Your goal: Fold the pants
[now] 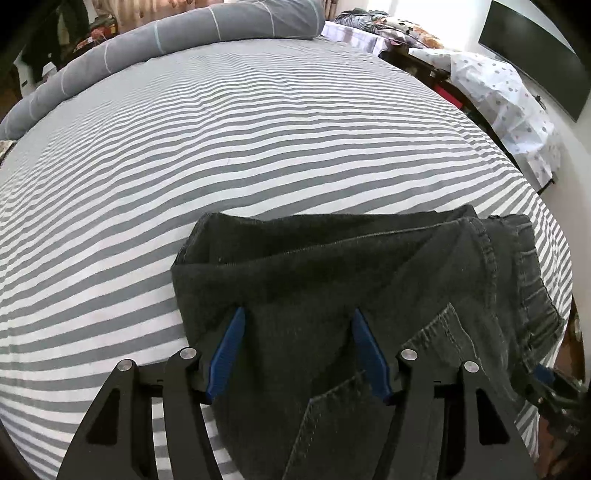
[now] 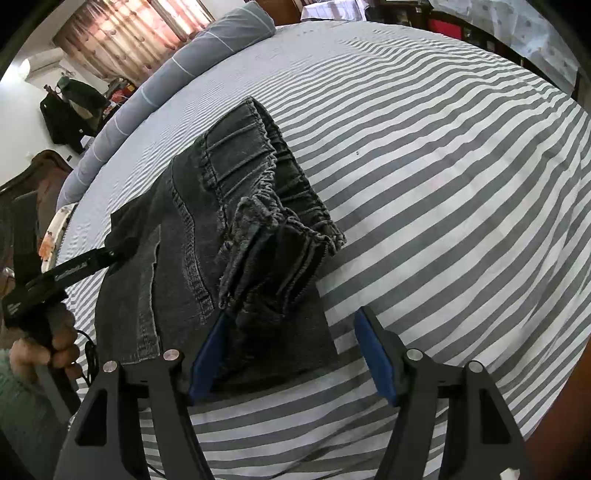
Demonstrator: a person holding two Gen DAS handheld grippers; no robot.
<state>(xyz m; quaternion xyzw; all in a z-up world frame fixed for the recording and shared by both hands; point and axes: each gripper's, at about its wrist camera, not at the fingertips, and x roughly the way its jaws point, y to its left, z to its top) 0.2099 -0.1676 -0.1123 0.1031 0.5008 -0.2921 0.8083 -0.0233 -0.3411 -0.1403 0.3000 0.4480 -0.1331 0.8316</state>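
Observation:
Dark grey denim pants (image 1: 332, 266) lie folded in a compact stack on the striped bed near its front edge. In the right wrist view the pants (image 2: 192, 229) show their elastic waistband (image 2: 280, 199) bunched on top. My left gripper (image 1: 297, 317) is open, its blue fingers (image 1: 231, 347) spread over the folded cloth, holding nothing. My right gripper (image 2: 291, 321) is open, its left finger (image 2: 207, 358) at the waistband end of the stack. The left gripper also shows in the right wrist view (image 2: 74, 269), held by a hand at the stack's left side.
The grey-and-white striped bed sheet (image 1: 258, 122) spreads wide around the pants. A rolled grey duvet (image 1: 166, 40) lies along the far edge. A cloth-covered table (image 1: 509, 96) and a dark screen (image 1: 535, 55) stand to the right. Curtains (image 2: 140, 33) hang behind.

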